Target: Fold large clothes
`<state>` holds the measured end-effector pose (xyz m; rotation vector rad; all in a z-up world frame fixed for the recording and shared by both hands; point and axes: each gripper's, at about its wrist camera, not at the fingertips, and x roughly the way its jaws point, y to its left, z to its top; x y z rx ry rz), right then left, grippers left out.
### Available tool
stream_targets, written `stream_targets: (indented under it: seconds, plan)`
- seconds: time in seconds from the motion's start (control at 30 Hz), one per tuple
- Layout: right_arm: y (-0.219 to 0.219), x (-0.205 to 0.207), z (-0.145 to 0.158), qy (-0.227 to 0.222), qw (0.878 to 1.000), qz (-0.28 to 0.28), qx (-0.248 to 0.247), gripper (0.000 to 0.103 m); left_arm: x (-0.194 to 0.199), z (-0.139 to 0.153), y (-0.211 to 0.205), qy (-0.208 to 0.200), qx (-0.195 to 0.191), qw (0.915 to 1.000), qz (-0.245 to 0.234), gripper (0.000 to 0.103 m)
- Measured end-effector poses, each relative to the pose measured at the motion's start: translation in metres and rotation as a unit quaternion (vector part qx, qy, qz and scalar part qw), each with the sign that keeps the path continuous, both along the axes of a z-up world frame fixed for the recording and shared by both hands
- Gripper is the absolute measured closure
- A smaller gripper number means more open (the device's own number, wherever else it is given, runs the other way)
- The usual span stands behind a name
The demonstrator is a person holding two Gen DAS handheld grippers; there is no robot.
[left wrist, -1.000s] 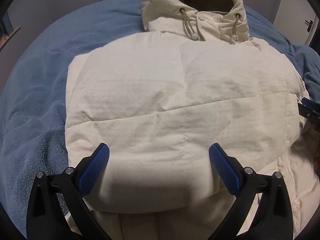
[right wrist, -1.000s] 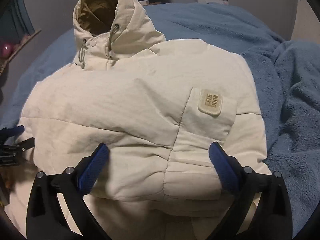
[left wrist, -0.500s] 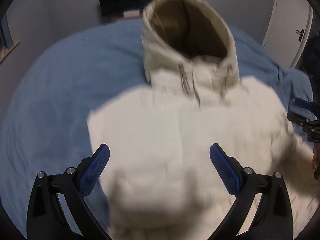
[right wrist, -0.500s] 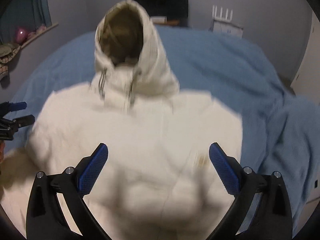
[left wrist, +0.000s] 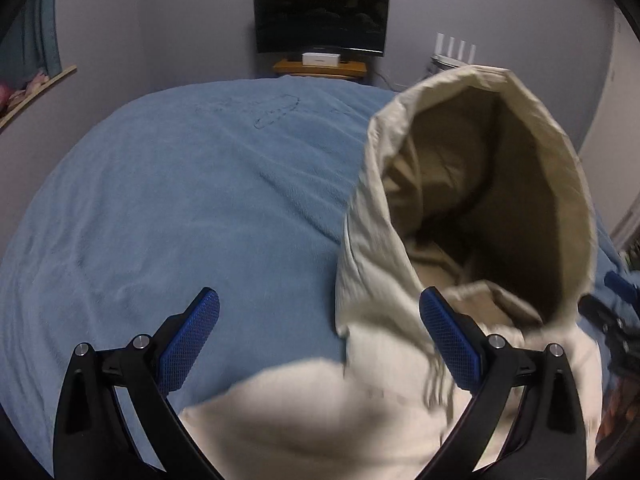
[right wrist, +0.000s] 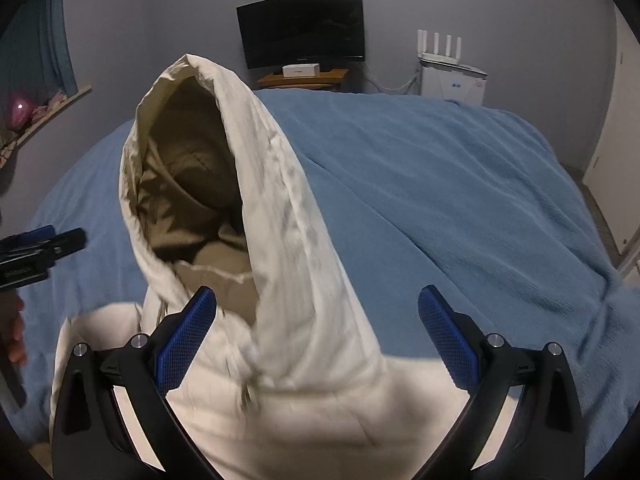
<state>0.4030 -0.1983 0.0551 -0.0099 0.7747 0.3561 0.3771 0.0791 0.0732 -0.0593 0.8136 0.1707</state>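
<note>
Seen from the left wrist camera, the left gripper hovered low over a cream hooded jacket lying on a bed spread with a blue blanket, its blue-padded fingers spread wide and holding nothing. The jacket's hood stood up to the right, its tan lining open to the lens, with the right finger just in front of its base. A dark television sat on a wooden stand against the far wall. From the right wrist camera, the right gripper was likewise wide open and empty above the jacket, its left finger in front of the hood's opening, which rose left of centre. The other gripper's tips showed at the left edge. The blanket stretched away to the right; a white router stood near the television.
</note>
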Motion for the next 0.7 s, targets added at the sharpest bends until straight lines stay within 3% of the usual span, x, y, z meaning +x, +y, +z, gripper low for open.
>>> stream_targets:
  seconds: [0.07,0.17,0.23,0.33,0.5,0.6,0.67,0.7]
  plan:
    - [0.01,0.01,-0.003,-0.008,1.0,0.007,-0.002,0.016,0.014,-0.006,0.0,0.001,-0.002,1.0,0.007,0.007]
    - [0.024,0.02,-0.007,-0.025,0.999,0.012,-0.017,0.046,0.027,-0.012,-0.001,-0.003,0.001,0.9999,0.016,0.01]
    - [0.028,0.021,-0.008,-0.033,0.999,0.015,-0.02,0.084,0.03,-0.013,-0.001,-0.006,-0.004,0.9998,0.018,0.014]
    - [0.023,0.012,-0.006,-0.049,0.998,0.028,-0.01,0.092,0.03,-0.008,-0.003,-0.019,0.012,0.9995,0.02,0.015]
    - [0.003,-0.023,-0.004,-0.076,0.996,0.049,0.01,0.095,0.017,0.009,-0.003,-0.054,0.046,0.9974,0.009,0.016]
    - [-0.002,-0.052,-0.007,-0.093,0.993,0.073,0.0,0.095,0.0,0.023,-0.003,-0.075,0.055,0.9955,-0.019,0.023]
    - [-0.004,-0.066,-0.01,-0.096,0.992,0.081,-0.004,0.095,-0.012,0.029,-0.005,-0.086,0.048,0.994,-0.047,0.035]
    - [-0.005,-0.069,-0.011,-0.097,0.992,0.083,-0.005,0.095,-0.021,0.03,-0.01,-0.083,0.04,0.9923,-0.083,0.064]
